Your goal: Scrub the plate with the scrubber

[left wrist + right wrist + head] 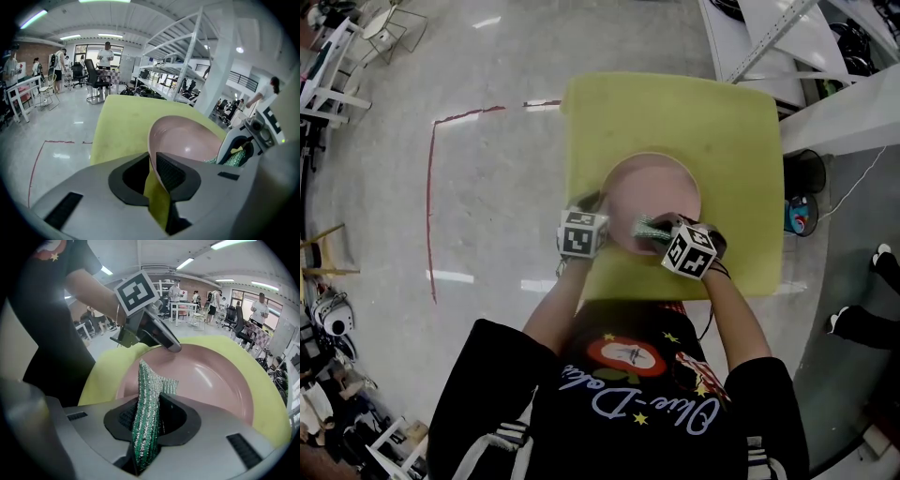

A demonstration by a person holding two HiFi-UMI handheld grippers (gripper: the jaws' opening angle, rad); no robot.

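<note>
A round pink plate [652,192] lies on a yellow-green table [675,112]. My left gripper [598,228] is shut on the plate's near left rim, and the rim [154,161] runs between its jaws. Over the near side of the plate, my right gripper [661,232] is shut on a green sparkly scrubber [147,404]. The scrubber's free end [649,226] hangs just above the plate's inner surface [211,376]; whether it touches the plate I cannot tell. From the right gripper view, the left gripper [161,341] shows clamped on the rim.
The table's near edge [675,286] is against the person's body. A red tape line [431,187] marks the floor to the left. White shelving [787,37] stands beyond the table's far right corner. Chairs and people are farther off in the room [101,61].
</note>
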